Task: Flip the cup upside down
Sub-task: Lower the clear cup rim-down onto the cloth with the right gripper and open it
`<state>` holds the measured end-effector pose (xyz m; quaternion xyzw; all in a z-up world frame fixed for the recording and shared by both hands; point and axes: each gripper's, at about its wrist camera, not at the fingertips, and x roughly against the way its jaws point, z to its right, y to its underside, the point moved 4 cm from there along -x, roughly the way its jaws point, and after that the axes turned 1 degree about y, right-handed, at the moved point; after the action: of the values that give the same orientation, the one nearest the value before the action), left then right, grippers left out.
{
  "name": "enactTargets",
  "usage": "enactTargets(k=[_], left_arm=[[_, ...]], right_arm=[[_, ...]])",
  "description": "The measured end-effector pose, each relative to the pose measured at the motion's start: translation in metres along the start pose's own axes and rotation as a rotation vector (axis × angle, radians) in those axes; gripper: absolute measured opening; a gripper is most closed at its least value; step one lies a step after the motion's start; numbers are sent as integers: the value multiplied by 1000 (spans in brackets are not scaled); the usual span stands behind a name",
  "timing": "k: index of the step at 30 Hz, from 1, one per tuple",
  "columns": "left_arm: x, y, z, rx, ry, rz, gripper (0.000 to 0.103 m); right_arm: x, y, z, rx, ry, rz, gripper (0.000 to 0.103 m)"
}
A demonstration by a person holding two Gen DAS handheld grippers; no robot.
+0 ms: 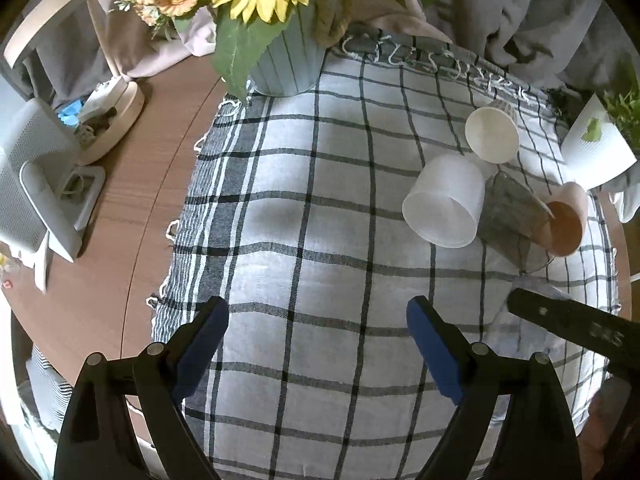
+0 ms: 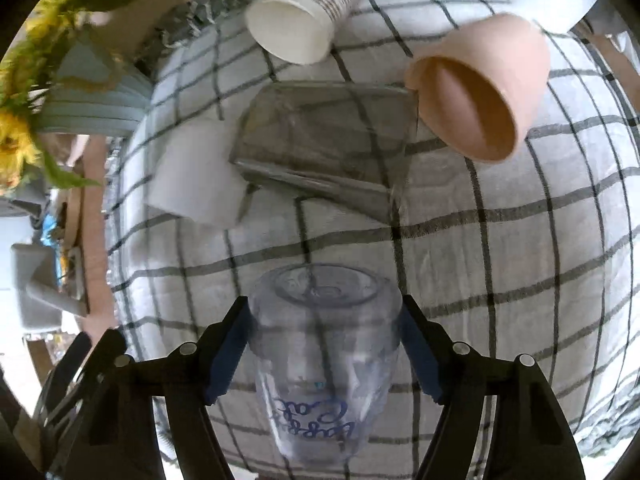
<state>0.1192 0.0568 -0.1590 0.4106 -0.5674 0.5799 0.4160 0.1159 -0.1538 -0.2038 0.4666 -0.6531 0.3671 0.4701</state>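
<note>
Gripping a clear cup [image 2: 320,364] between its blue-padded fingers [image 2: 224,360], the right gripper [image 2: 324,354] is seen at the bottom centre of the right wrist view. The cup's flat base points away from the camera, toward the checked cloth [image 2: 500,280], and its blue lettering reads inverted, so the turning step is judged to be in progress or nearly finished. Whether the cup touches the cloth cannot be told.

In the left wrist view the left gripper [image 1: 318,332] is held with its fingers spread wide and nothing between them.

Four other cups lie on their sides toward the top of the right wrist view: a white paper cup [image 2: 296,24], a pink cup [image 2: 476,100], a smoky glass [image 2: 324,144] and a frosted cup [image 2: 192,172].

Next, the clear cup would need to be lowered rim-down onto bare cloth, kept well apart from those cups, and released once level.
</note>
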Motion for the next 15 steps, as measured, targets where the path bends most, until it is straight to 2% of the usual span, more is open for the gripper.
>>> enactTargets(k=[3,8,15], left_arm=[[5,0,-1,9,1,11,91],[8,2,-3,17,-2,16,91],[7,7,-4,19,-10,15,91]], right_arm=[[24,6,-7,32,-18,71,72],[50,10,-23,109,29,175,72],[50,10,-32,165,113,215,72]])
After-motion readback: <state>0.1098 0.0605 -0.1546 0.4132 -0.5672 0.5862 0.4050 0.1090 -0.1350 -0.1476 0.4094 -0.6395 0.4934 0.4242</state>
